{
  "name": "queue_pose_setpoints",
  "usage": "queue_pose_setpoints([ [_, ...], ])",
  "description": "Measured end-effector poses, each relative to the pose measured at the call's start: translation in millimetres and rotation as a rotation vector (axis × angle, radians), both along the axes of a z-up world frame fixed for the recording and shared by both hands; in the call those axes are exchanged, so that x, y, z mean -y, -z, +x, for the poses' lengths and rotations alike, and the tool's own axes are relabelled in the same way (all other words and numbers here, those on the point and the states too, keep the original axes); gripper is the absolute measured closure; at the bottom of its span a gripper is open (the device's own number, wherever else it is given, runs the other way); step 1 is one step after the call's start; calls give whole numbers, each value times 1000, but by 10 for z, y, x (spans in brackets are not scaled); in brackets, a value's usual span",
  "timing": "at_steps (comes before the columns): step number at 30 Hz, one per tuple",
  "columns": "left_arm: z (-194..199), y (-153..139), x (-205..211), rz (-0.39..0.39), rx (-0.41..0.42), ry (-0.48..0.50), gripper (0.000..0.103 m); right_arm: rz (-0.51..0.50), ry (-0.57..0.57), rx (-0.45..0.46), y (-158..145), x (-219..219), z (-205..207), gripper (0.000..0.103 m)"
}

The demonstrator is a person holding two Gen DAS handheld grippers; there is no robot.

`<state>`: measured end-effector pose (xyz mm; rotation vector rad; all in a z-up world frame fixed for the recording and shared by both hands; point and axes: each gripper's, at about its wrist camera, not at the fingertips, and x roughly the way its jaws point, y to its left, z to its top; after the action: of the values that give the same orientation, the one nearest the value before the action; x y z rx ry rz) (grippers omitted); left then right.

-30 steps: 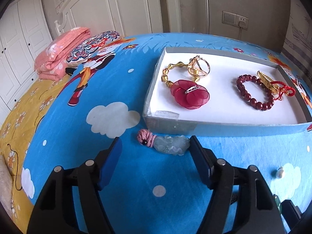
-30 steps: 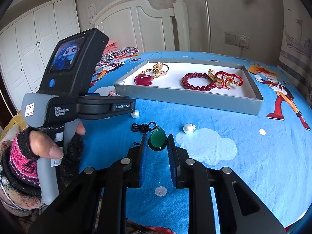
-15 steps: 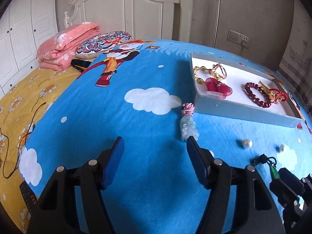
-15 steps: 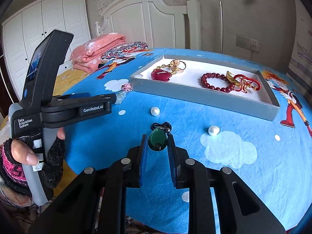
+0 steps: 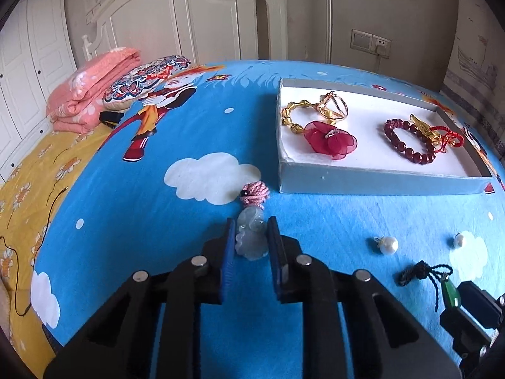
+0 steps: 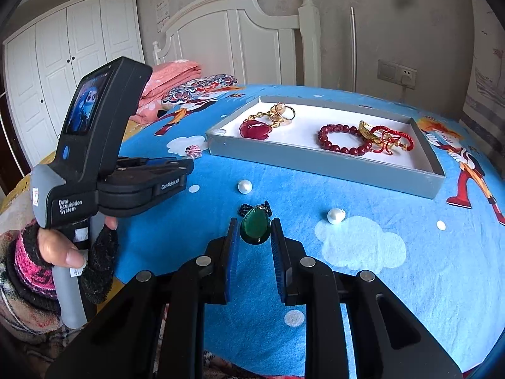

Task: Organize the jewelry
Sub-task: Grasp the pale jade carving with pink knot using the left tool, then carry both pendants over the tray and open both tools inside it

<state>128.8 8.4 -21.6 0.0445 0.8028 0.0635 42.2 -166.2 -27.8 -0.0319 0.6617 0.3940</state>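
Observation:
My left gripper (image 5: 251, 237) is shut on a pale jade pendant (image 5: 250, 237) whose pink cord knot (image 5: 255, 192) lies on the blue bedspread just ahead. My right gripper (image 6: 254, 232) is shut on a green teardrop pendant (image 6: 255, 230) with a black cord (image 6: 244, 209); that pendant also shows in the left wrist view (image 5: 450, 293). The grey tray (image 5: 378, 180) holds a gold bracelet (image 5: 295, 115), a red flower clip (image 5: 331, 139), a dark red bead bracelet (image 5: 407, 140) and a red string bracelet (image 5: 448, 132). The tray also shows in the right wrist view (image 6: 315, 164).
Two loose pearls (image 5: 387, 245) (image 5: 458, 240) lie on the bedspread in front of the tray; they also show in the right wrist view (image 6: 245, 186) (image 6: 335, 215). A folded pink blanket (image 5: 91, 88) and a patterned pillow (image 5: 148, 79) lie at the far left.
My left gripper moved up to the jade pendant and closed on it; it was open half a second ago. My right gripper kept its hold on the green pendant.

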Motion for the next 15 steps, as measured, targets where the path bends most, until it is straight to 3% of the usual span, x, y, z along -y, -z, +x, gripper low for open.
queue_pose_setpoints([
  [8, -505, -24, -54, -73, 106, 58, 83, -18, 25, 31, -30, 36, -105, 82],
  [15, -869, -172, 52, -88, 217, 92, 83, -22, 80, 96, -131, 171, -245, 82],
])
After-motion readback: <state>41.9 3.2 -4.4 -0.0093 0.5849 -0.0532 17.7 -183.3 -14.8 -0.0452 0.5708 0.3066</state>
